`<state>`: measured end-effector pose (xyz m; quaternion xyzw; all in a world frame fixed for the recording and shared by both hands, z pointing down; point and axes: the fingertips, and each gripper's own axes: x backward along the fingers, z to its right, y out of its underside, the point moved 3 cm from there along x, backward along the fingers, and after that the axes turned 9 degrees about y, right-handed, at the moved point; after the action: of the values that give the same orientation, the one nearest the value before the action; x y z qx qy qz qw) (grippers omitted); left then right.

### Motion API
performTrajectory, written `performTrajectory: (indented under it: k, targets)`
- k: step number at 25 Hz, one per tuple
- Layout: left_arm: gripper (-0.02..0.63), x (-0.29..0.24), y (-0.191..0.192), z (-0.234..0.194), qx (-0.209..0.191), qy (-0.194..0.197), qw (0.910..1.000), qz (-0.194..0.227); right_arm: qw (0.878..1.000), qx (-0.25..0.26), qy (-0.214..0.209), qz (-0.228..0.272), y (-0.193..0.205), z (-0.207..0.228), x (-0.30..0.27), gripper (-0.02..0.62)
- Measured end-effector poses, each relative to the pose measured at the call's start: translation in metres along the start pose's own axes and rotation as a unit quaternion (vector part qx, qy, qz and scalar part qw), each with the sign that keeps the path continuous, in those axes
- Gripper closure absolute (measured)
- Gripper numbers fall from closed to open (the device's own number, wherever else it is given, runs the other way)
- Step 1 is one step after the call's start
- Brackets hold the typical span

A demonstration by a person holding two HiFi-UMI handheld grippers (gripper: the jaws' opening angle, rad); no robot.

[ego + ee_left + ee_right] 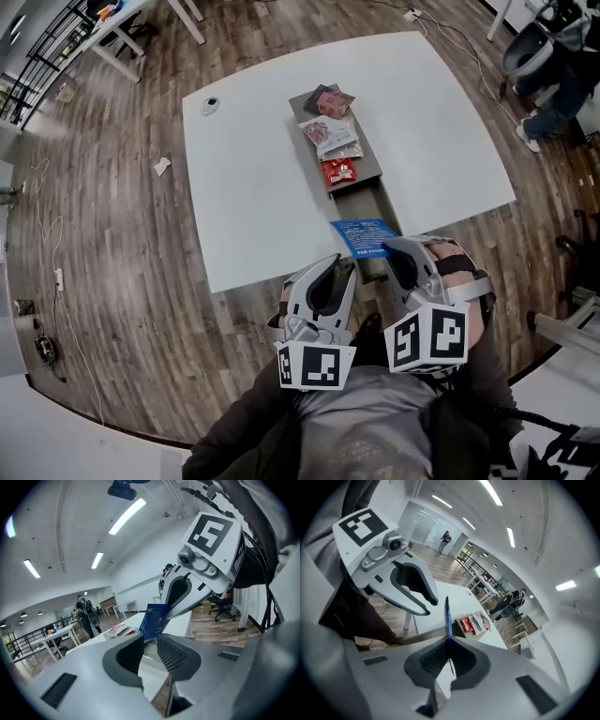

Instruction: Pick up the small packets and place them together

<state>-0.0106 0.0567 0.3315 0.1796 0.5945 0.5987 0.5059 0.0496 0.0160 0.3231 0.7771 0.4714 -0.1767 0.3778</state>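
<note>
I see a long tray (366, 199) lying on the table (253, 187). It runs from the middle to the near edge. A heap of small packets (330, 131) lies on its far half. One flat packet (364, 236) sits above the tray's near end, between the jaws of my right gripper (397, 249). My left gripper (336, 264) is just left of it. A small round thing (210, 105) lies on the table, left of the tray's far end.

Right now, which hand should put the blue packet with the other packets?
Right. The right gripper is already shut on the blue packet, which sits edge-on between its fingers. The left gripper is open and empty beside it. The other packets lie ahead on the tray.
</note>
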Motion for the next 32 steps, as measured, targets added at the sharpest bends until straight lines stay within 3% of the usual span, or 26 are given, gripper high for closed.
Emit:
performTrajectory:
  k: [8, 20, 27, 32]
  targets:
    - [0.534, -0.017, -0.004, -0.023, 0.006, 0.005, 0.9999, 0.006, 1.000, -0.011, 0.020, 0.017, -0.014, 0.036, -0.013, 0.588]
    - [0.535, -0.046, -0.018, -0.102, 0.018, 0.017, 0.9991, 0.035, 0.995, -0.032, 0.098, 0.001, -0.047, 0.132, -0.091, 0.588]
    - [0.535, -0.059, -0.005, -0.141, 0.052, 0.029, 0.9978, 0.031, 0.993, -0.043, 0.100, -0.046, -0.043, 0.158, -0.147, 0.588]
    - [0.535, -0.068, 0.008, -0.150, 0.067, 0.038, 0.9968, 0.021, 0.994, -0.044, 0.079, -0.061, -0.039, 0.152, -0.173, 0.588]
